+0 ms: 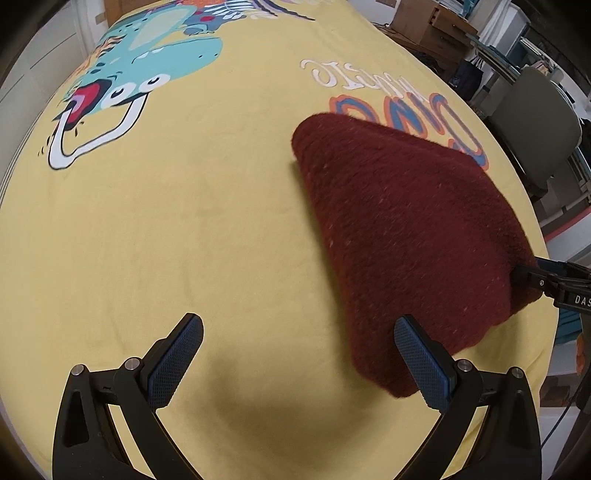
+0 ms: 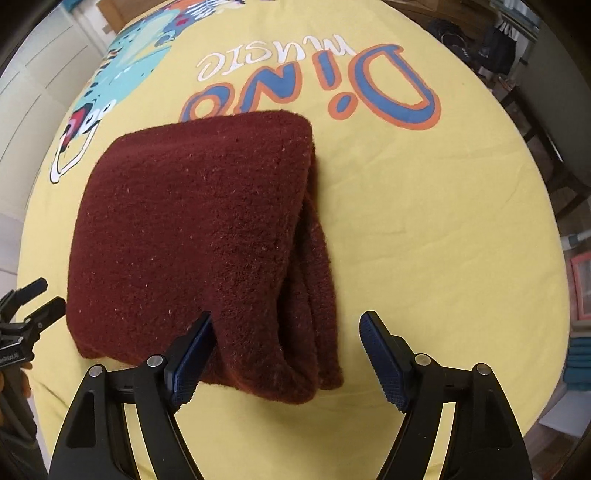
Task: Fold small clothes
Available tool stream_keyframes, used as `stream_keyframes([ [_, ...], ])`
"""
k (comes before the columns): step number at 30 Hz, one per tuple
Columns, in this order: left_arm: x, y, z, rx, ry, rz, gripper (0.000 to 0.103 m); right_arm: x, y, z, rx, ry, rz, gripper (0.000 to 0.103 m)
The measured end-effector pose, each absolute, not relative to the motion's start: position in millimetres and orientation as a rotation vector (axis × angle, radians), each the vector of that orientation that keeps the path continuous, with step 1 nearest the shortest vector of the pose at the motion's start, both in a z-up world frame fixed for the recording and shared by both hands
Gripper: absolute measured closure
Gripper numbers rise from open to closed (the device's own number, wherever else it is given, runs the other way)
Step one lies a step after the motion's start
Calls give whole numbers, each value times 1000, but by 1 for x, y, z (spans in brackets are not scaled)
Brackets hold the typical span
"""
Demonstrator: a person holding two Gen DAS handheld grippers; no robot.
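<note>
A dark red knitted garment [image 2: 192, 229] lies folded into a thick bundle on the yellow sheet [image 2: 424, 229]. It also shows in the left wrist view [image 1: 406, 221], at the right. My right gripper [image 2: 286, 328] is open at the garment's near edge. Its left finger [image 2: 192, 354] presses into the fabric, and its right finger [image 2: 380, 354] stands clear beside the folded layers. My left gripper [image 1: 299, 328] is open and empty over bare sheet, its right finger [image 1: 421, 358] next to the garment's near corner. The right gripper's fingers [image 1: 546, 277] show at the garment's right edge.
The yellow sheet carries a teal dinosaur print [image 1: 140, 66] and "Dino music" lettering [image 2: 314, 81] beyond the garment. A grey chair [image 1: 535, 122], boxes [image 1: 432, 26] and shelves stand past the right edge. Stacked teal items [image 2: 580, 362] sit at the far right.
</note>
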State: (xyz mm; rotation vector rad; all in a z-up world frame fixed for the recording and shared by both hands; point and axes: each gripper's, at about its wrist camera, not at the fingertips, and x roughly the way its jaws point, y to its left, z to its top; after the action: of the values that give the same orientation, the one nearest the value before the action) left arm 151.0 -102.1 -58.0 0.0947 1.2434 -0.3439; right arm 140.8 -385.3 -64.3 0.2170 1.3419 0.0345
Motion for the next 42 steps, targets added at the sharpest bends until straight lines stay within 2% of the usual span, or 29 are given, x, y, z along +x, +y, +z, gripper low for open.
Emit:
stream_keyframes([
  [6, 177, -124, -40, 85, 1220, -362, 1, 154, -382, -39, 202, 1275, 45, 21],
  [10, 198, -140, -45, 26, 1263, -386, 1, 175, -379, -36, 209, 1262, 55, 20],
  [17, 211, -160, -90, 16, 1370, -377, 1, 186, -376, -81, 244, 1358, 74, 19],
  [24, 199, -156, -127, -40, 1387, -391, 0, 166, -398, -117, 288, 1354, 79, 2],
  [31, 193, -159, -130, -17, 1362, -386, 0, 155, -407, -137, 426, 1288, 134, 2],
  [38, 187, -166, -130, 24, 1335, -374, 0, 161, -401, -147, 479, 1311, 155, 2],
  [41, 186, -164, -133, -28, 1347, -393, 8, 163, -395, -149, 493, 1324, 182, 5],
  [42, 186, -163, -133, -46, 1351, -404, 16, 163, -395, -151, 514, 1331, 195, 8],
])
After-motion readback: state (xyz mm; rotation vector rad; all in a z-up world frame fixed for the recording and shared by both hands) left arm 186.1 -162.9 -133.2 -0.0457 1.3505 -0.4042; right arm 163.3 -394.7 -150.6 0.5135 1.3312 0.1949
